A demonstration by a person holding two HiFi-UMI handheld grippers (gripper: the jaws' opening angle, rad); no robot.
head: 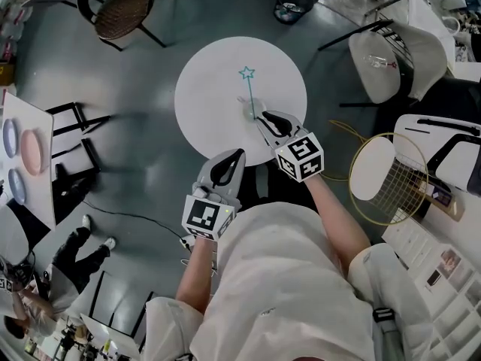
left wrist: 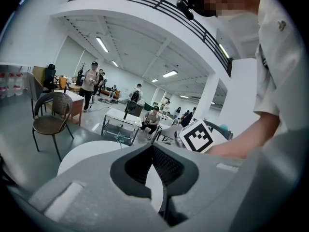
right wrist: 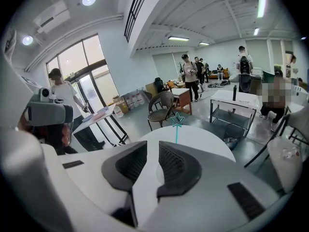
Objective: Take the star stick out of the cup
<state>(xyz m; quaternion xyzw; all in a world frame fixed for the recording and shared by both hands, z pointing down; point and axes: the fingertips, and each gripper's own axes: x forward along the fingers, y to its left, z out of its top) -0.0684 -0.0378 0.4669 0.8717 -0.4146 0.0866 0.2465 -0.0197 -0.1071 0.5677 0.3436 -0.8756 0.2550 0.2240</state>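
Tongs, left point(head: 239, 155): pressed together at the tips, nothing pinched, poised at the near rim of the round white desk point(head: 218, 104). Marker cube point(head: 207, 215) on its back, printed with a black-and-white square pattern.

Tongs, right point(right wrist: 153, 146): spread by a narrow gap, nothing between the pads, pointed down over the desk just short of the cup. Second marker cube point(head: 301, 156), with the same kind of square pattern.

Cup point(head: 250, 112): small, clear, faint, standing near the desk's middle, just beyond the right tips.

Star stick point(right wrist: 176, 129): thin teal rod topped with an outlined star, upright in the cup, slightly right of the gap.

Beyond the desk: chair with woven seat point(head: 124, 10) on grey floor. Printed sheets point(head: 440, 265) at the right edge, print too small to read.
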